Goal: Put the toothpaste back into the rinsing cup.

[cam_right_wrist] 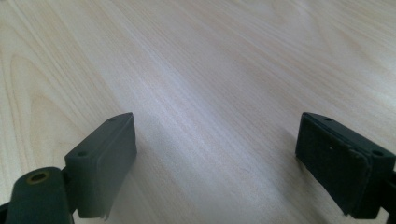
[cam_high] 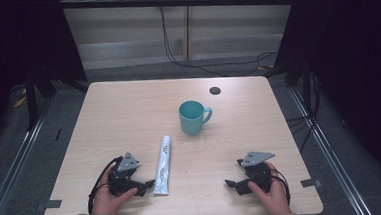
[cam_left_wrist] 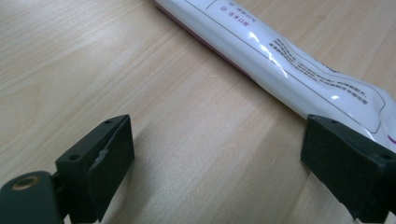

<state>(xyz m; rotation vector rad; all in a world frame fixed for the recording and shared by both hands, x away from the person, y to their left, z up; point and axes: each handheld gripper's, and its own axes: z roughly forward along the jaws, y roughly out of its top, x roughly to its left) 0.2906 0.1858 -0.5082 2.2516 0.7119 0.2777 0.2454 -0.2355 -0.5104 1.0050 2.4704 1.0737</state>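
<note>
A white toothpaste tube (cam_high: 163,165) lies lengthwise on the wooden table (cam_high: 129,116), its flat end near the front. Behind it to the right stands a teal mug (cam_high: 193,117), upright, handle to the right. My left gripper (cam_high: 144,186) rests on the table just left of the tube's flat end, open, nothing between the jaws. In the left gripper view the tube (cam_left_wrist: 280,60) crosses beyond the wide-apart jaws, close to the right one. My right gripper (cam_high: 233,184) sits open at the front right, pointing left. Bare wood lies between its jaws in the right gripper view.
A small dark round hole (cam_high: 215,90) marks the table's far side. Black cables (cam_high: 215,61) run across the floor behind the table. Metal frame rails (cam_high: 326,144) flank both sides.
</note>
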